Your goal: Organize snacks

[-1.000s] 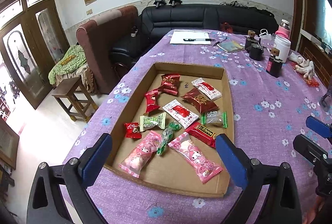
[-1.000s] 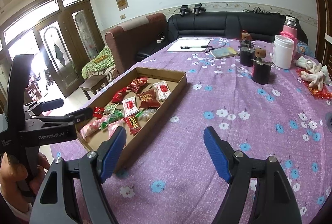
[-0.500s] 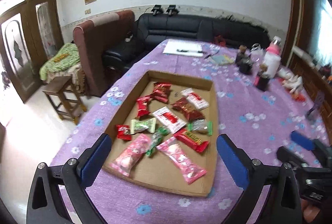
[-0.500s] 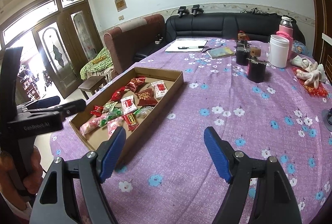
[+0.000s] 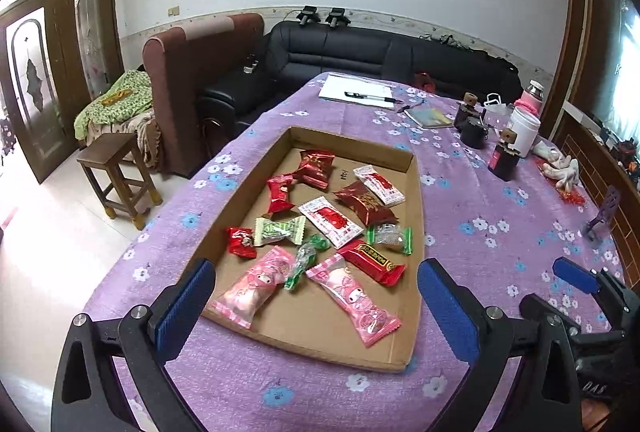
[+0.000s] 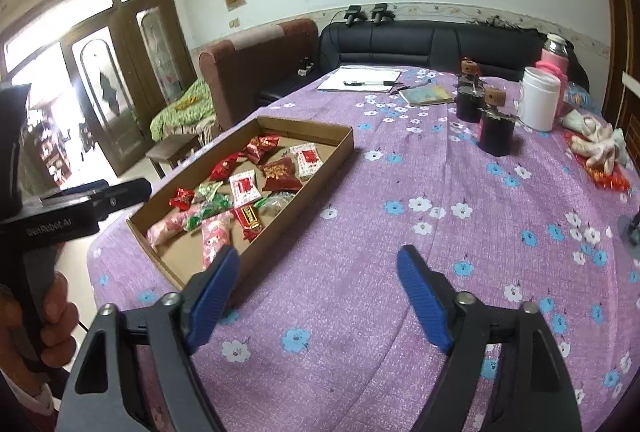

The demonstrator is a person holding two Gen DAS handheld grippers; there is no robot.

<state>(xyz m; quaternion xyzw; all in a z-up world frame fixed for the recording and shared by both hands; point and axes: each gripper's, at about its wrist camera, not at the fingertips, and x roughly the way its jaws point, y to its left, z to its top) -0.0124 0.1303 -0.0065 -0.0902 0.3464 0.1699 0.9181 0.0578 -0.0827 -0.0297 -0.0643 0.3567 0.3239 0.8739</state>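
The left gripper, blue-padded jaws spread and empty, hovers just before the near edge of the shallow brown cardboard tray holding wrapped red, pink and green snacks. The right gripper, its jaws just widened and empty, hangs over the purple flowered tablecloth, the tray ahead to its left.

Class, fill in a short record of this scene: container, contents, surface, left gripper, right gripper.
container: shallow cardboard tray
contents: wrapped snacks; two pink packets nearest the camera
surface: purple flowered tablecloth
left gripper: open, empty, above the tray's near end
right gripper: open, jaws just opened wider, nothing between them, above the cloth beside the tray
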